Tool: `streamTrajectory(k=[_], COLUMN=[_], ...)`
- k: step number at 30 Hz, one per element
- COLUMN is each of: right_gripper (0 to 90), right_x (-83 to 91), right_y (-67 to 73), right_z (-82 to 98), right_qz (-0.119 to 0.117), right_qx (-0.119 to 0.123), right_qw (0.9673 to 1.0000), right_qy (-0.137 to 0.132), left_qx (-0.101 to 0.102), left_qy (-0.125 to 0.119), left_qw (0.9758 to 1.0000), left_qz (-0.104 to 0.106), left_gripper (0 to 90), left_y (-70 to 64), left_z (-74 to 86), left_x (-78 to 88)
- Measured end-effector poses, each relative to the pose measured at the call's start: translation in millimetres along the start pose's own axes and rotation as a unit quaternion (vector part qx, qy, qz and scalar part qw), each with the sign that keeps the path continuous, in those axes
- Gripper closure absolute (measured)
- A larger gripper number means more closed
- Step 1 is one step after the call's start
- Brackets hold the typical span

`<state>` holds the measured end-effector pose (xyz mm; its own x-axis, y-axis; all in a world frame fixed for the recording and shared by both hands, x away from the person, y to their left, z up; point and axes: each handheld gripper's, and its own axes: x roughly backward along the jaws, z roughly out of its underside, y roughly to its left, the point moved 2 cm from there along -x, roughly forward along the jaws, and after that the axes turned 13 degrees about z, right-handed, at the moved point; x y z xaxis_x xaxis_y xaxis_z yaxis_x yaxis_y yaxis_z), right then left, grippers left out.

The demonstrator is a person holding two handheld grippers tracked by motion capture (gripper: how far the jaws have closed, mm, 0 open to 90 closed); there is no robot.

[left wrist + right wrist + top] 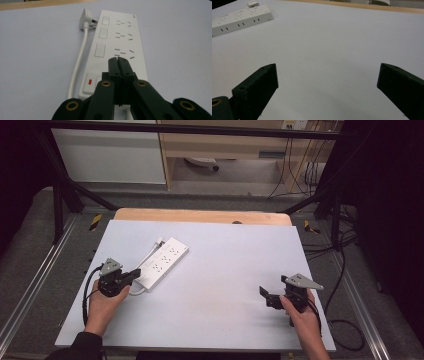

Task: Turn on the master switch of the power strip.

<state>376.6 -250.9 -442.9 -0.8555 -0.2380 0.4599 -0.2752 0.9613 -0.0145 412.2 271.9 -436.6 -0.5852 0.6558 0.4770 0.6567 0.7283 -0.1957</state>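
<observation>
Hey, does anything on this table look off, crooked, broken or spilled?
Nothing looks broken or spilled. The power strip lies at a slant to the table edges, and its own plug rests unplugged beside its far end, the cord looping back along one side. The left tool, jaws shut, hovers over the strip's switch end.

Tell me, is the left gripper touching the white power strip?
Cannot tell. In the left gripper view the left gripper, jaws shut together, sits over the power strip near its red switch, but no view plainly shows contact or a gap.

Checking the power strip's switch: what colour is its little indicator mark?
Red indicator, best in the left gripper view.
</observation>
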Motion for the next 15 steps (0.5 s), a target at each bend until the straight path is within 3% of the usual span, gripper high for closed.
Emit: streamTrajectory(k=[15], right_gripper=[3.8], right_x=[-0.3], right_y=[0.5], right_z=[0.0], right_qz=[-0.001], right_qx=[0.001], right_qw=[1.0000], right_qy=[0.000], left_qx=[-0.008], left_qy=[0.015], left_qw=[0.9999], left_qz=[-0.005], left_gripper=[89.9], left_y=[0.9], left_z=[0.8], left_x=[-6.3])
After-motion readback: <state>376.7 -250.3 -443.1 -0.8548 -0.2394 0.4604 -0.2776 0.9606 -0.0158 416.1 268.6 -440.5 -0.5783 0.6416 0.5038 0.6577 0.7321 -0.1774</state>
